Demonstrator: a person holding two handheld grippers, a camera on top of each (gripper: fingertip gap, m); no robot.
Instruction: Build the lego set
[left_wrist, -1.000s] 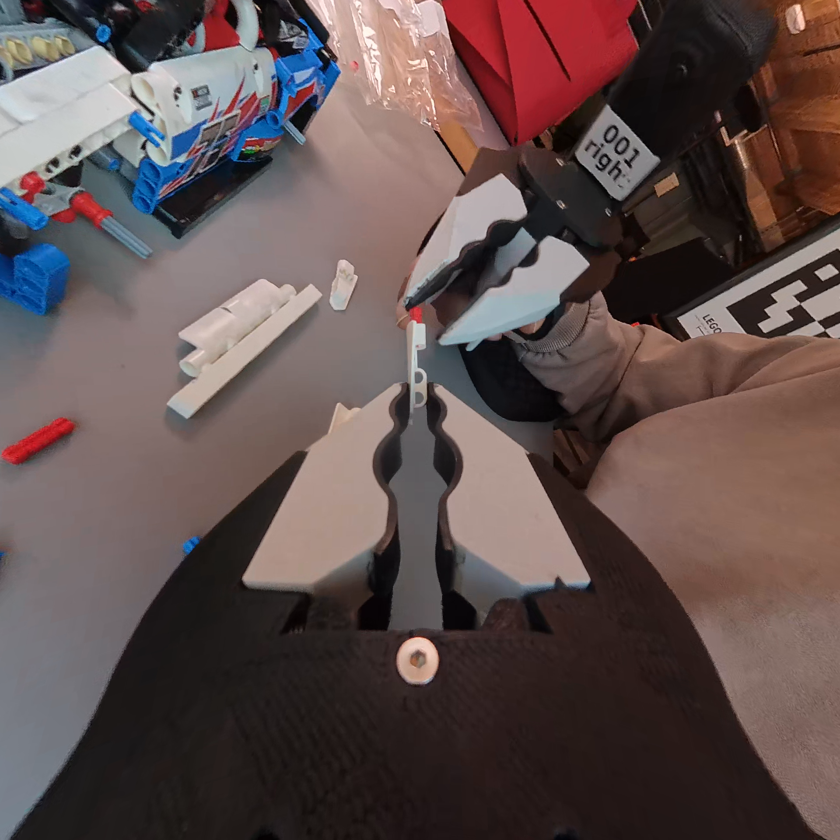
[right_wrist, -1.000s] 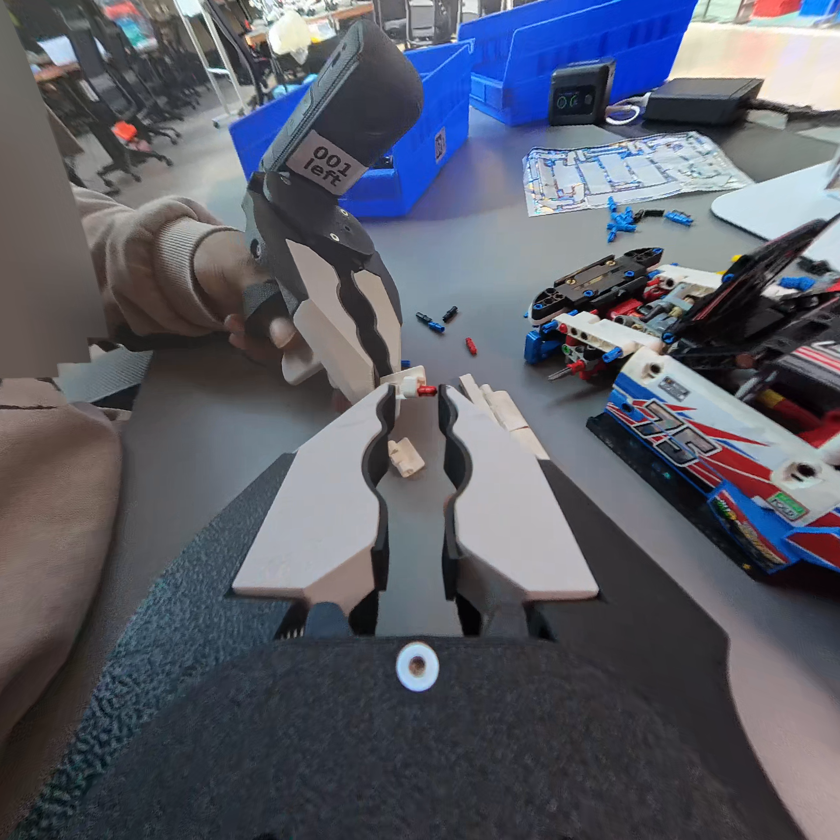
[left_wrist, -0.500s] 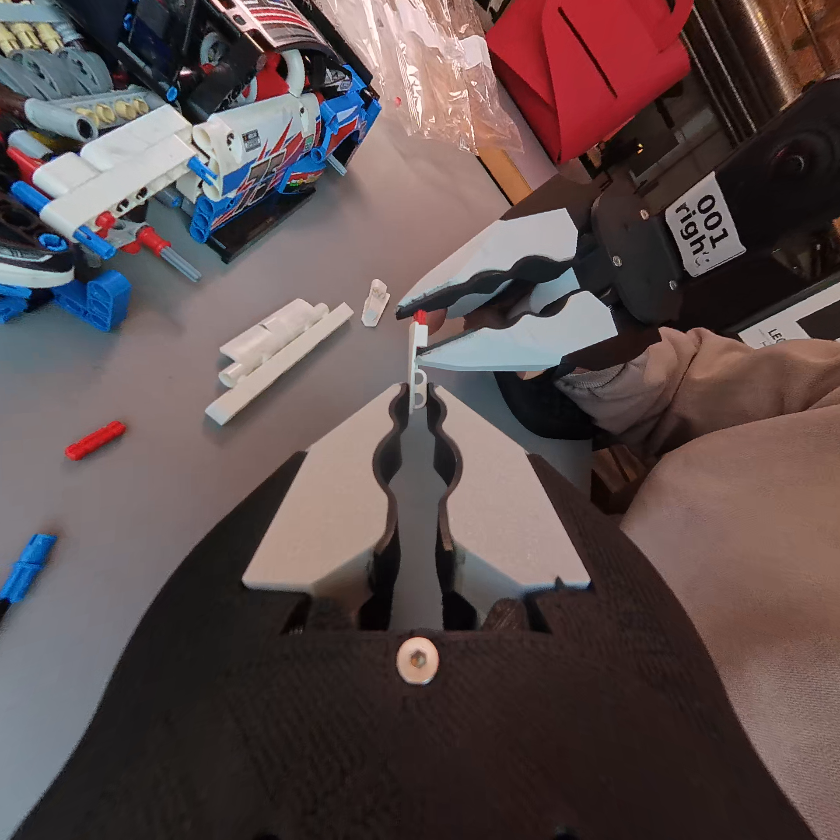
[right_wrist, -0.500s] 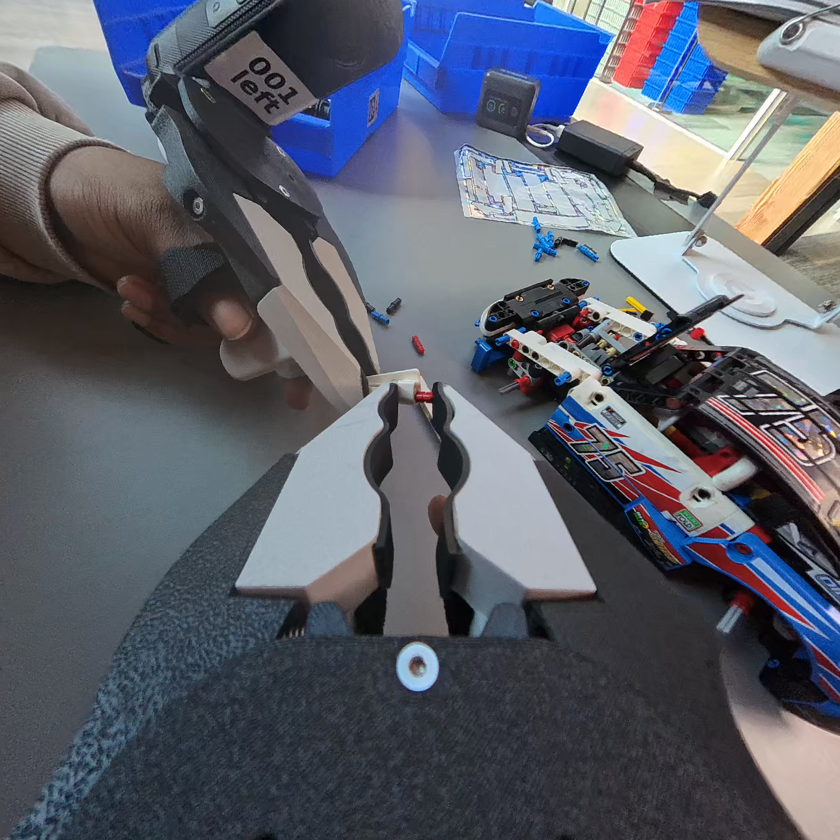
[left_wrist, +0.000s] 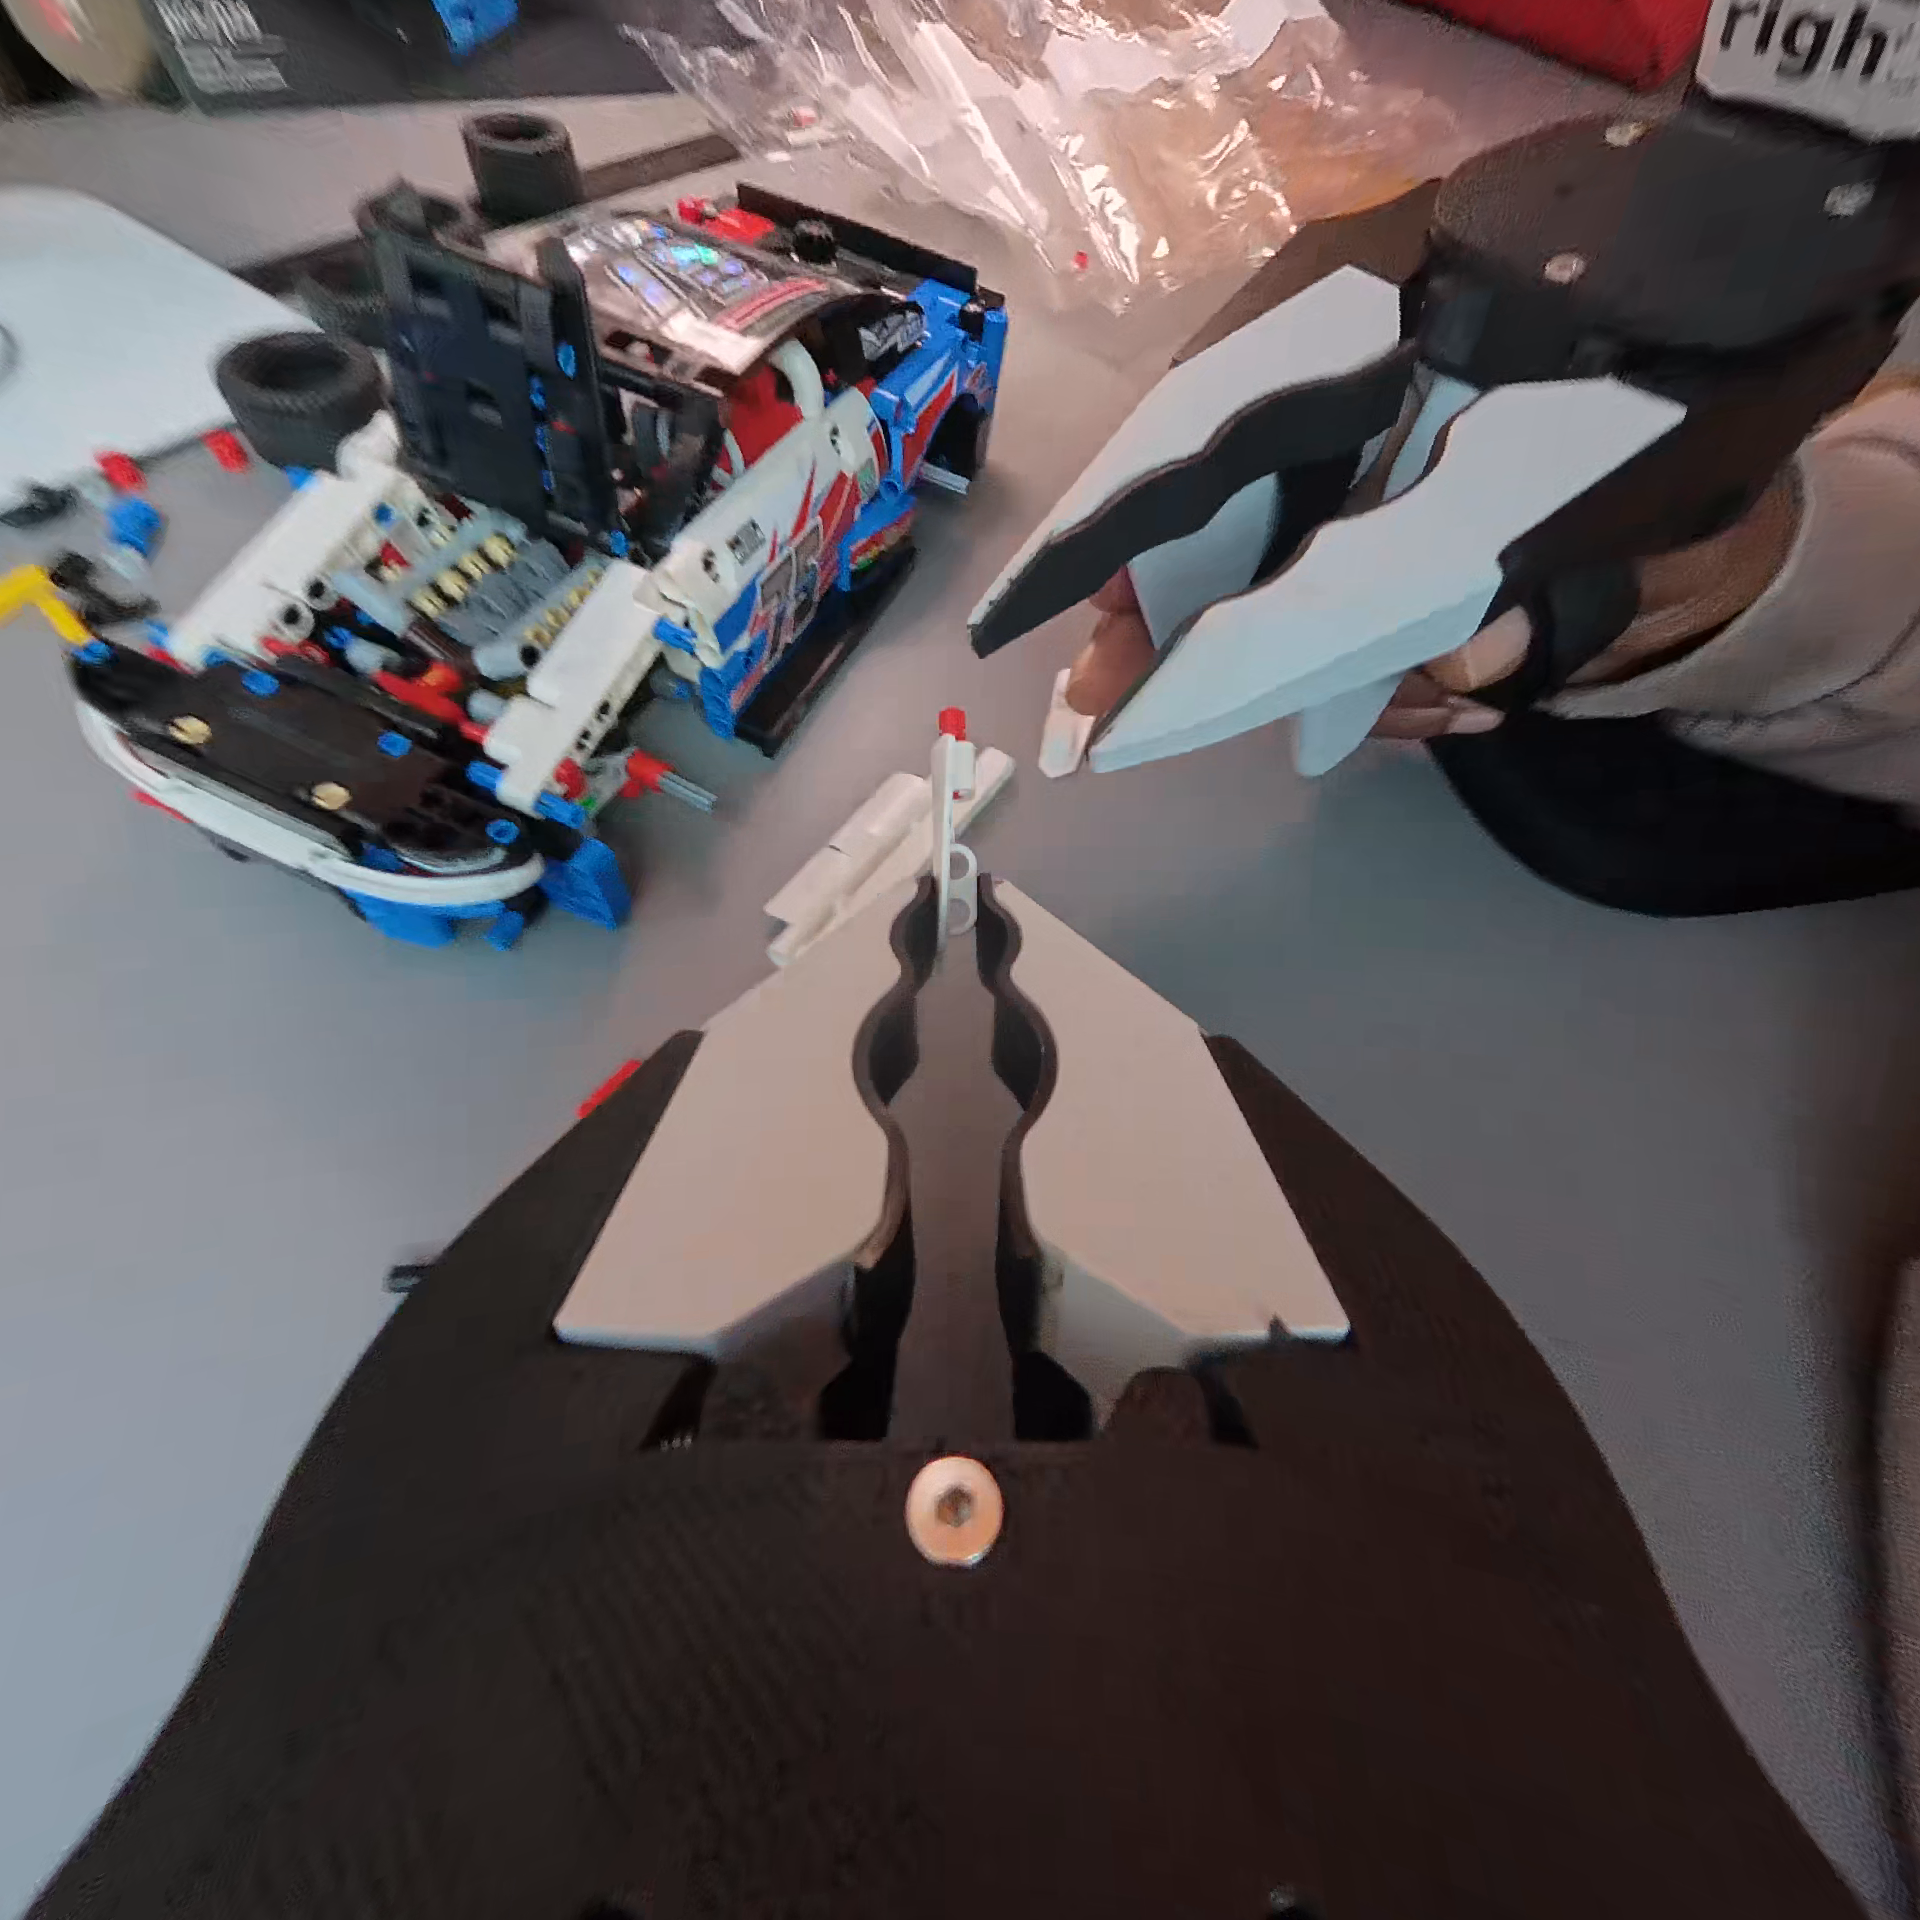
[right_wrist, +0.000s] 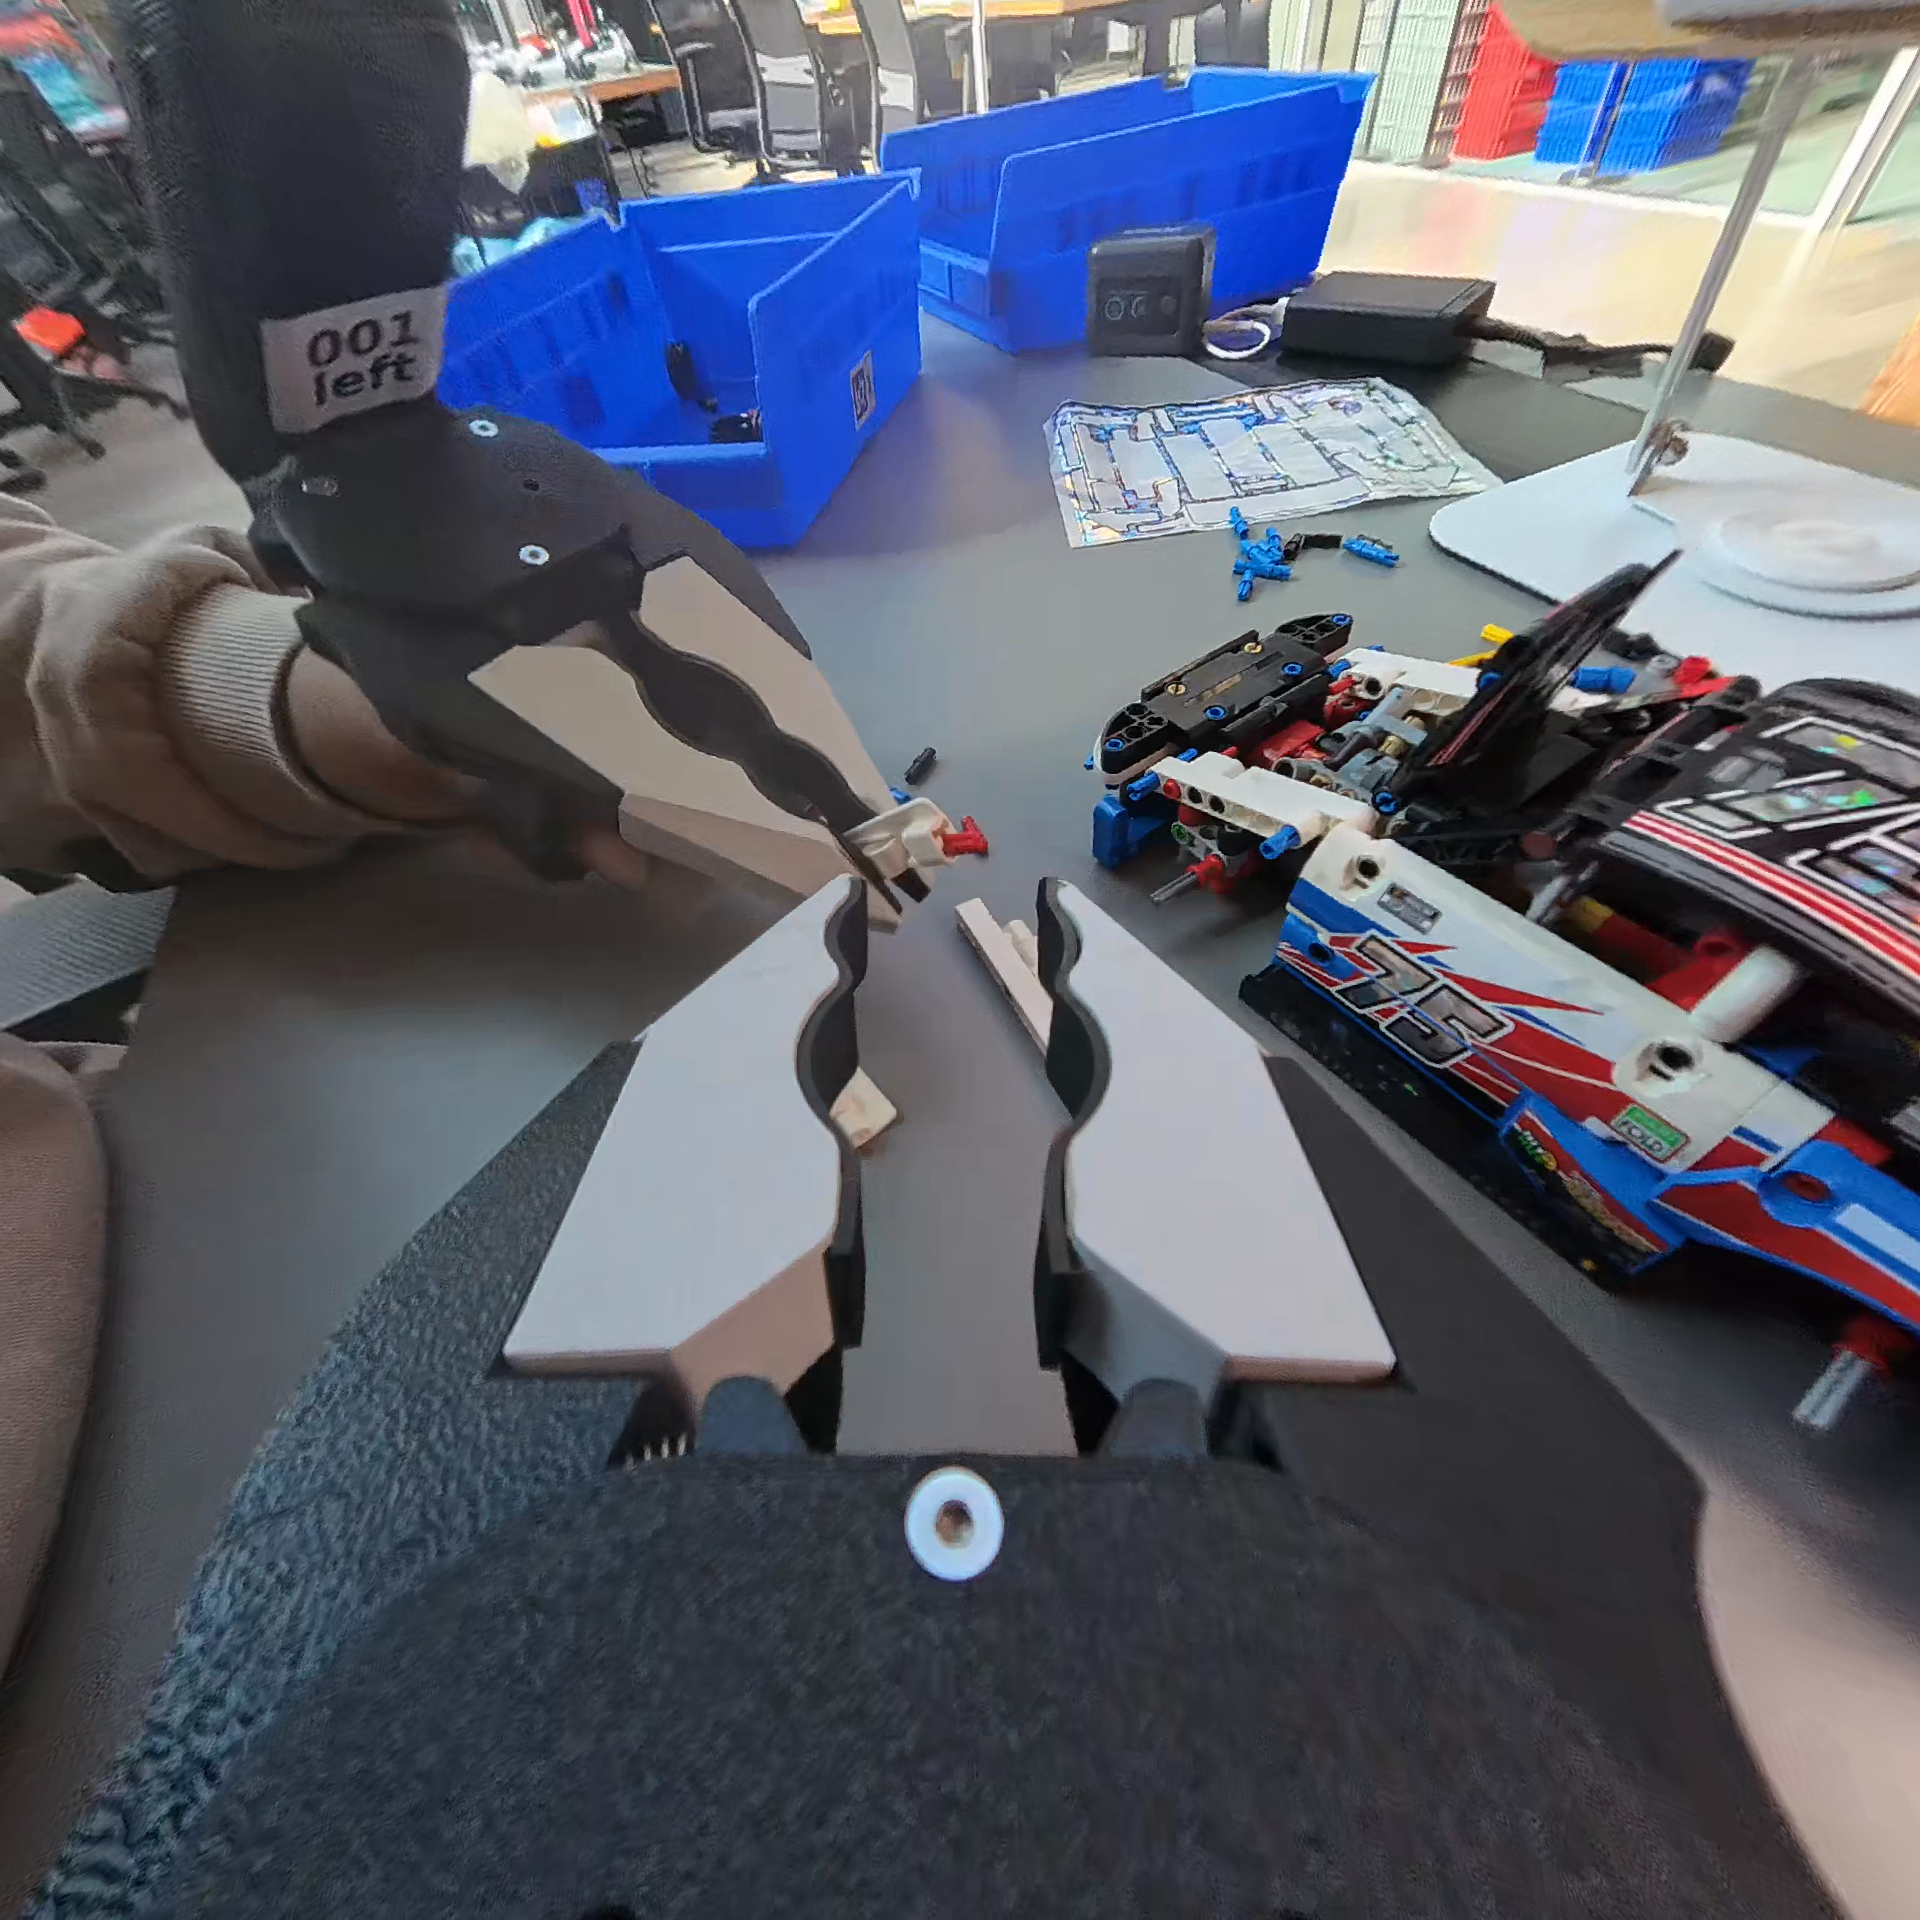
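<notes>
My left gripper (left_wrist: 951, 899) is shut on a thin white lego piece (left_wrist: 948, 821) that stands up from its tips, with a red pin (left_wrist: 951, 720) stuck in its far end. The right wrist view shows that left gripper (right_wrist: 902, 868), the white piece (right_wrist: 902, 831) and the red pin (right_wrist: 963, 836). My right gripper (right_wrist: 948, 894) is open and empty, just short of the pin; it also shows in the left wrist view (left_wrist: 1039, 701). The partly built race car (left_wrist: 540, 582) (right_wrist: 1558, 935) stands on the grey table.
A white panel assembly (left_wrist: 873, 847) (right_wrist: 997, 956) and a small white piece (right_wrist: 862, 1117) lie on the table under the grippers. Blue bins (right_wrist: 727, 343), a sticker sheet (right_wrist: 1257, 457), loose blue pins (right_wrist: 1262, 556), a white stand base (right_wrist: 1714, 530), tyres (left_wrist: 296, 390) and plastic bags (left_wrist: 1039, 125) lie around. Both grippers' tips are close together, under 4 cm apart.
My right gripper has opened, let go of the red pin and drawn back a little. The pin stays in the white piece. The left gripper has swung toward the car.
</notes>
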